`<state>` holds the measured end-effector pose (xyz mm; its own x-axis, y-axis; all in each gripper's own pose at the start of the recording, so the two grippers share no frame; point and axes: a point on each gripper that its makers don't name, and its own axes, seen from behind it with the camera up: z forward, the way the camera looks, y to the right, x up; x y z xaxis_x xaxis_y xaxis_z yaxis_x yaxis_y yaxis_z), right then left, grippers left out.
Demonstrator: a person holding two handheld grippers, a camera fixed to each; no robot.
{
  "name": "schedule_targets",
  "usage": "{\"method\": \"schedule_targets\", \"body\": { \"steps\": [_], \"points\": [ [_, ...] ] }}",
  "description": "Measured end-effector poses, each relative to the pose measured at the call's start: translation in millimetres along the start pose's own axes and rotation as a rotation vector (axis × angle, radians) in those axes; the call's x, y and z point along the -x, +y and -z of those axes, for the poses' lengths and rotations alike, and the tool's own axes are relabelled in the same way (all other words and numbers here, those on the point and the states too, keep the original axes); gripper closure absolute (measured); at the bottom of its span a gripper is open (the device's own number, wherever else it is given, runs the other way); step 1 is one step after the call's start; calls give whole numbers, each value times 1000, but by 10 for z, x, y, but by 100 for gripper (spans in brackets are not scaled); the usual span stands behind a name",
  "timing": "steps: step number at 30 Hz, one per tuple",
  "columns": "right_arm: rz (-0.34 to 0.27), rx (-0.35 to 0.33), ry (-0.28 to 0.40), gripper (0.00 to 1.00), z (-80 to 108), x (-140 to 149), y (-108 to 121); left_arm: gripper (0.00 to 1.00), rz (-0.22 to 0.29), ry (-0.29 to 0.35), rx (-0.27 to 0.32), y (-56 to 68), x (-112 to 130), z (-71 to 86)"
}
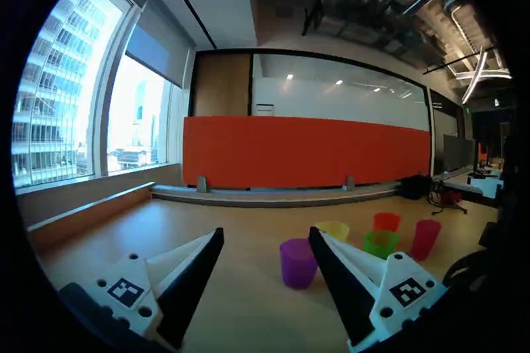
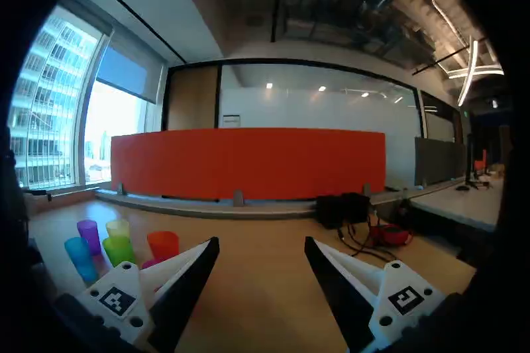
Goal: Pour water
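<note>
We held the left tool (image 1: 265,230) with its fingers spread wide and nothing between them, low over the wooden tabletop (image 1: 252,306). The right tool (image 2: 260,240) was likewise spread and empty. Ahead of the left tool stood a loose cluster of upright plastic cups: the purple cup (image 1: 297,262) nearest, just beside that tool's right-hand finger in its view, then the yellow cup (image 1: 333,230), the green cup (image 1: 379,243), the orange cup (image 1: 386,222) and the pink cup (image 1: 424,238) farther back. In the right gripper view the cluster sat off to the left, a blue cup (image 2: 81,258) at its near edge, while the right tool pointed past it toward an orange partition (image 2: 248,164) and a black bag (image 2: 344,208). Whether any cup held water we could not tell.

We judged that pouring had not begun: this was the approach, with neither tool touching a cup. The next move called for choosing a source cup, the purple one lying closest to the left tool, bringing the fingers around its wall, closing gently so the plastic would not buckle, and turning the right tool toward the cluster for a receiving cup.
</note>
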<state>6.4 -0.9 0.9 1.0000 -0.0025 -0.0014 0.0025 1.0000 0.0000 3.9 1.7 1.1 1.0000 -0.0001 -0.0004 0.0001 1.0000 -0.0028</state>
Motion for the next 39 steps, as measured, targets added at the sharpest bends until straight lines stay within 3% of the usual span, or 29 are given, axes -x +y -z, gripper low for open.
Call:
{"method": "schedule_targets", "body": {
  "steps": [12,23,32,39],
  "points": [
    [59,-9,22,0,-166,-839,-93,5,-5,-12,50,152,-594,-141],
    [4,-29,8,0,-264,-1401,-66,5,-38,-15,76,162,-1142,-216],
    [-27,-74,-9,0,-301,-1539,-134,5,-43,-23,120,247,-1309,-246],
    [-5,-164,-23,0,-293,-1577,-306,5,-55,-35,187,333,-1338,-247]
  ]
}}
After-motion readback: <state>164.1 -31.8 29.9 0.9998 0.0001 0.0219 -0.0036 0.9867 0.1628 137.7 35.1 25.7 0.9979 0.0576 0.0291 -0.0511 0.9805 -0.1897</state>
